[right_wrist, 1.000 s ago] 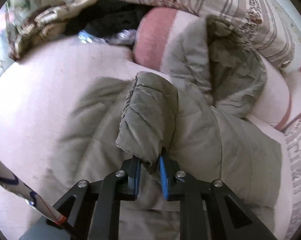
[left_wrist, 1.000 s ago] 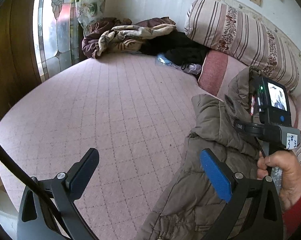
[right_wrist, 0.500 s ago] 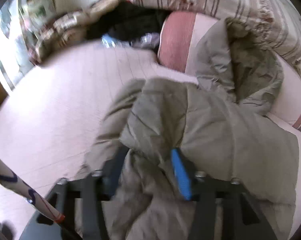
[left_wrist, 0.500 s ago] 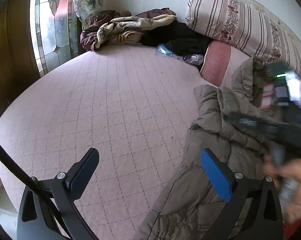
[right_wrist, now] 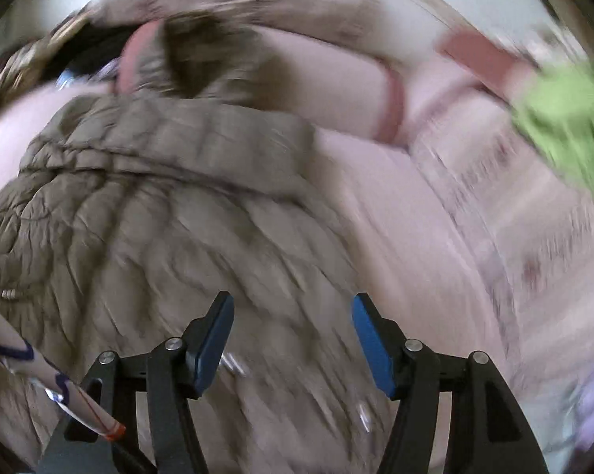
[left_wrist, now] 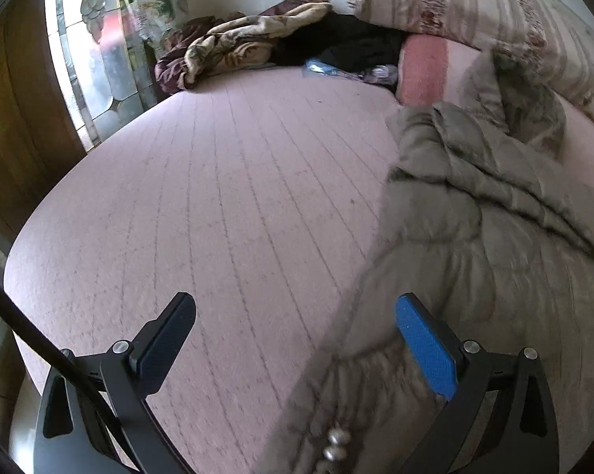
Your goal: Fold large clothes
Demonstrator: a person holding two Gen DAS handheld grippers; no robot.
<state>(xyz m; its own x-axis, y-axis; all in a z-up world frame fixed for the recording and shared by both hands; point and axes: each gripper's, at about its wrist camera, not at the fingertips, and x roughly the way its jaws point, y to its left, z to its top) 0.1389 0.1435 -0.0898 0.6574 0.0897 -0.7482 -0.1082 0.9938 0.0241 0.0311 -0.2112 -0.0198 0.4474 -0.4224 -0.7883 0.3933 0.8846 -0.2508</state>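
Jacket (left_wrist: 474, 245), a padded olive-brown one, lies crumpled on the right side of the pink quilted bed cover (left_wrist: 225, 205) in the left wrist view, its hooded end reaching up toward a pink-banded pillow (left_wrist: 427, 67). The left gripper (left_wrist: 293, 339) hangs over the near edge of the bed with its jaws spread wide and nothing clamped between them; the left finger sits above bare cover, and the blue pad (left_wrist: 425, 347) of the right finger overlaps the jacket's near hem, though contact cannot be judged. At the far end of the bed lie a heap of patterned blankets (left_wrist: 233, 47) and dark clothes (left_wrist: 344, 43), with a striped cushion (left_wrist: 474, 12) behind the pillow and a patterned glass panel (left_wrist: 95, 51) on the left.

From the right wrist view, which is heavily blurred, the jacket (right_wrist: 147, 213) fills the left and centre, bunched into thick folds with the hood (right_wrist: 202, 55) toward the top. The right gripper (right_wrist: 293, 335) is above the jacket's right edge, its jaws opening, with only loose fabric below the gap and no pad pressing on cloth. A bright green cloth (right_wrist: 565, 126) shows at the upper right, and a pale stick with dark markings (right_wrist: 40, 379) crosses the lower left corner.
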